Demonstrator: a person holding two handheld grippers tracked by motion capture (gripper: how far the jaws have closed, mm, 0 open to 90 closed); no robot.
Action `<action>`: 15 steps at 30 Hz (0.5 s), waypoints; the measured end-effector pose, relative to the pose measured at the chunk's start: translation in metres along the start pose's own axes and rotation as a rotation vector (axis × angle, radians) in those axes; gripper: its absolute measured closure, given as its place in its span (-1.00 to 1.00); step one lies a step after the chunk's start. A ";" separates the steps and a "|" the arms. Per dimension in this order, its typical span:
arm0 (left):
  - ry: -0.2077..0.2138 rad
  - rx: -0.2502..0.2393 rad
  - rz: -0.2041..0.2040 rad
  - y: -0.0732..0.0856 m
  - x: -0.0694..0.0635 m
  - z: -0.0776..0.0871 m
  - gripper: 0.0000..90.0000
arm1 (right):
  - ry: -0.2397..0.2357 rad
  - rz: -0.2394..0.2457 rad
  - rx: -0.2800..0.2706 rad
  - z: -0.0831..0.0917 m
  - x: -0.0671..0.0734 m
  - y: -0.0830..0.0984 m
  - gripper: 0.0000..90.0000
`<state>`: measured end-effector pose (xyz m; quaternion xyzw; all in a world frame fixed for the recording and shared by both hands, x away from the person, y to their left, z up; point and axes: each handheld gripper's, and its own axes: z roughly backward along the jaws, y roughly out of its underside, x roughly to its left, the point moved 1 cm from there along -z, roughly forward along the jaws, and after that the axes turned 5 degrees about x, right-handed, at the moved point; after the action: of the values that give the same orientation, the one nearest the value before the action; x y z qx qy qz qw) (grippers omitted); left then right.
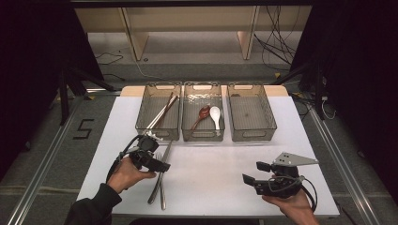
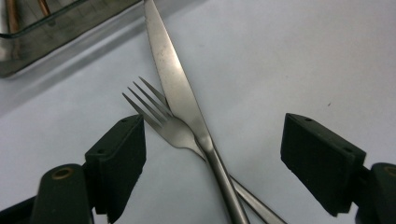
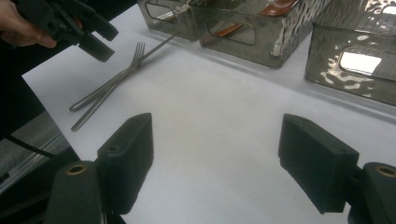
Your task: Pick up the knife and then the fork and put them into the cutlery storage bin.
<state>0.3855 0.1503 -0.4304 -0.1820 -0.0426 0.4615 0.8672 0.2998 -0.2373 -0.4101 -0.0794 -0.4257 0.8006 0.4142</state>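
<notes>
Left gripper [image 1: 157,161] open, jaws astride crossed steel table knife [image 2: 180,100] and steel fork [image 2: 161,119] on white tabletop [image 1: 211,173]; own view shows knife overlying fork. Right gripper [image 1: 258,174] open, empty; high view shows three clear plastic bins [image 1: 251,112] behind.

Three bins [image 1: 251,118], two spoons [image 1: 215,114], perhaps two chopsticks [image 1: 162,114]

left tool [image 1: 157,161] over fork [image 1: 156,176] (crossed knife [image 1: 164,173]) — open
</notes>
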 end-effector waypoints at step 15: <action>0.000 0.113 -0.030 0.013 -0.001 -0.017 -0.28 | 0.002 0.009 -0.008 0.003 0.002 -0.001 -0.39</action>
<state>0.3788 0.1511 -0.4508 -0.1321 -0.0195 0.4502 0.8829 0.2976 -0.2377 -0.4075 -0.0838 -0.4284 0.8006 0.4105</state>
